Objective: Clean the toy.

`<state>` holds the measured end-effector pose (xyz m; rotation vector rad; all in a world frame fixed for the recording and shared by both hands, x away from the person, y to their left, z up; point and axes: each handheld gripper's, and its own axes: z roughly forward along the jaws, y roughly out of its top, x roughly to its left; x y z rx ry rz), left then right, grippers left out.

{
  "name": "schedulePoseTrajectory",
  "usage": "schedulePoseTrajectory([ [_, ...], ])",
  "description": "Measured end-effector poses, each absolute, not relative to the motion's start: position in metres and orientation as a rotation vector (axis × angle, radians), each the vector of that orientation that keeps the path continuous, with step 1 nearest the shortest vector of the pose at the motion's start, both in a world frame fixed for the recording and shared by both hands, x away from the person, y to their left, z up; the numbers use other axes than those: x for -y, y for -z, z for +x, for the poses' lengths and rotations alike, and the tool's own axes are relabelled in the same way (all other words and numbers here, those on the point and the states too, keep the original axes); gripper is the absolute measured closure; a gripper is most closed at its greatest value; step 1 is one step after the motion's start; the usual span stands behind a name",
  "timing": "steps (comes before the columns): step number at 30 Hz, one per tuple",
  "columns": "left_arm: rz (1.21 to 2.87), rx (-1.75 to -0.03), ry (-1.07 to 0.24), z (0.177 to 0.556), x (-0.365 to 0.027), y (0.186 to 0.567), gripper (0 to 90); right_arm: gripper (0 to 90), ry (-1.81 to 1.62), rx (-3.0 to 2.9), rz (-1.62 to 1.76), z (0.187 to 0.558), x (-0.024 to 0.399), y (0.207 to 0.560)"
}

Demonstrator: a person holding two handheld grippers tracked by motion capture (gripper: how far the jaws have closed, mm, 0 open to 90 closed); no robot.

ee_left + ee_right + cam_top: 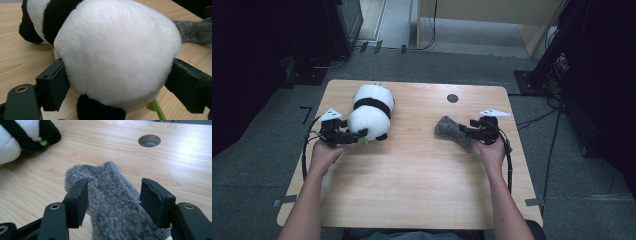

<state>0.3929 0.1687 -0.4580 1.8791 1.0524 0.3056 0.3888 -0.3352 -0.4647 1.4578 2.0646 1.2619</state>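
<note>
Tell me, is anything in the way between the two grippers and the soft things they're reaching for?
Nothing visible. The left gripper has its jaws on either side of the panda toy, right against its fur. The right gripper has its jaws open over the grey fuzzy sock, which lies flat on the table.

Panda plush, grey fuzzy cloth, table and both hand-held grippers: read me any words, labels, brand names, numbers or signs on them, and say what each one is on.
None: no readable text in any view.
Panda plush: plain black and white fur, no tag with writing seen.
Grey fuzzy cloth: no label.
Table: bare wood grain, one round hole, no markings.
Left hand-held gripper and right hand-held gripper: black jaws and plain grey plates, no lettering.
</note>
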Motion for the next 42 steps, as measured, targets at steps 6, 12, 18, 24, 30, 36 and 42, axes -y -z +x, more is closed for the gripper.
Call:
schedulePoseTrajectory([
  [6, 1.909, -1.047, -0.332, 0.392, -0.166, 0.459, 10.7, 40.1, -1.276, -2.079, 1.432, 0.384, 0.329, 0.461],
  [12, 1.911, -1.058, -0.349, 0.389, -0.166, 0.458, 0.0, 40.2, -1.271, -2.104, 1.402, 0.378, 0.32, 0.457],
  [18, 1.854, -1.013, -0.358, 0.38, -0.171, 0.446, 0.0, 40.1, -1.272, -2.143, 1.374, 0.371, 0.312, 0.454],
  [24, 1.877, -0.964, -0.379, 0.372, -0.159, 0.435, 0.0, 40.1, -1.285, -2.157, 1.34, 0.362, 0.305, 0.45],
  [30, 1.925, -0.93, -0.337, 0.366, -0.139, 0.432, 0.0, 40.0, -1.307, -2.187, 1.301, 0.354, 0.295, 0.447],
  [36, 1.931, -0.856, -0.312, 0.358, -0.119, 0.429, 0.0, 40.1, -1.331, -2.185, 1.244, 0.342, 0.286, 0.442],
  [42, 1.952, -0.816, -0.287, 0.351, -0.097, 0.434, 0.0, 40.1, -1.349, -2.204, 1.208, 0.329, 0.278, 0.442],
])
